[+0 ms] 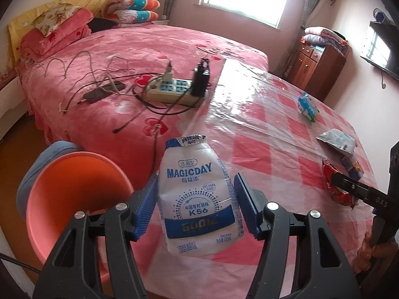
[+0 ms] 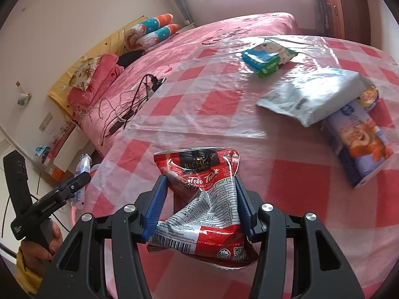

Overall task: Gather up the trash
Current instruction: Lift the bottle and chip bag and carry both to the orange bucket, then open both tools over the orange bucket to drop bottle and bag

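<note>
The left gripper is holding a white and blue drink pouch, its two blue pads pressing the pouch's sides, so the pouch is hanging upright in the air over the near edge of the table. Below and to the left of it an orange bin is standing on the floor, just beside the bed. The right gripper is clamping a crumpled red snack packet between its blue pads, the packet lying low over the pink checked cloth under clear plastic. More trash is lying further back on the table: a blue and green wrapper, a white packet resting partly on a purple box. On the bed a power strip is sitting among tangled cables, with folded quilts near the headboard. In the right wrist view a hand in a yellow sleeve is gripping the left tool's handle.
</note>
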